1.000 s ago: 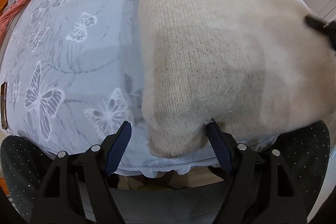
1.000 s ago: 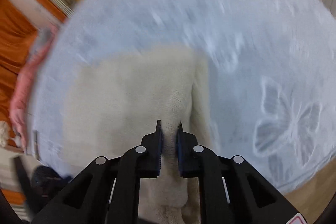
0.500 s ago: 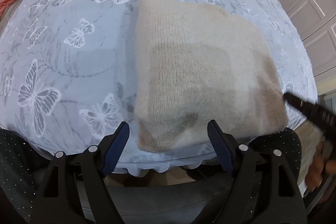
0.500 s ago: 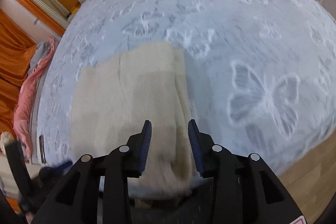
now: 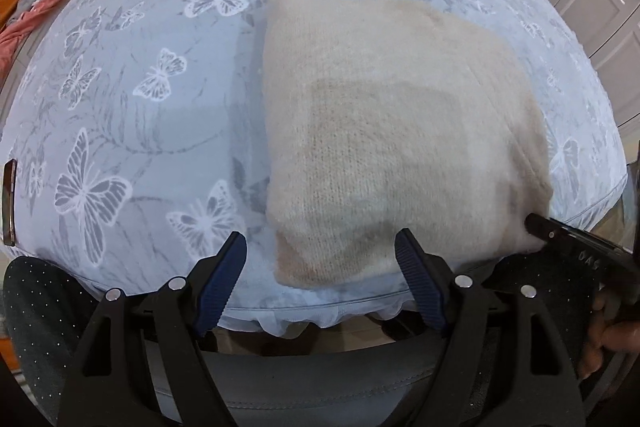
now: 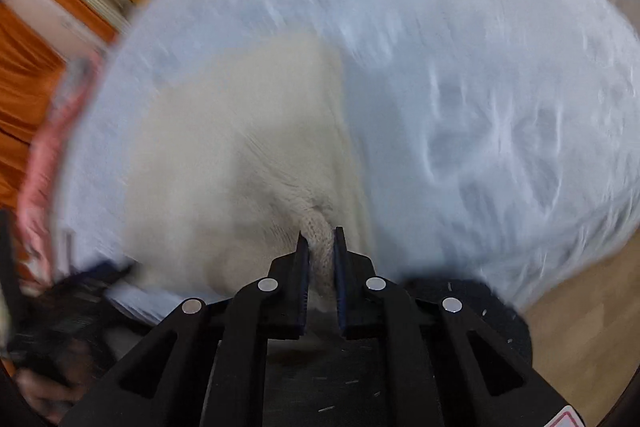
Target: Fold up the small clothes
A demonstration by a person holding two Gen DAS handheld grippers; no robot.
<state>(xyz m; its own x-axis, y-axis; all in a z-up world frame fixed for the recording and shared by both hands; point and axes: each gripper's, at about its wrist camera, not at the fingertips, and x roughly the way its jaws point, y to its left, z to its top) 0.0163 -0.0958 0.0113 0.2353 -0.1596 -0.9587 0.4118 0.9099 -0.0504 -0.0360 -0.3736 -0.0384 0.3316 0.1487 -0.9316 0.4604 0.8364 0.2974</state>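
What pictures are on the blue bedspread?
White and grey butterflies on the pale blue bedspread, under the cream knit sweater. The left wrist view shows them best.

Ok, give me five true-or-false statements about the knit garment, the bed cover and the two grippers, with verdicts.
1. The cream knit garment lies folded on a butterfly-print bed cover. True.
2. The left gripper is clamped on the garment. False: its jaws stand wide open, with the garment's near corner between them, untouched.
3. The right gripper has knit fabric pinched between its jaws. True; the jaws have just been closing.
4. The bed cover is plain white. False: it is pale blue with butterflies.
5. A pink cloth lies on the garment. False: it lies beyond the bed's far left edge.
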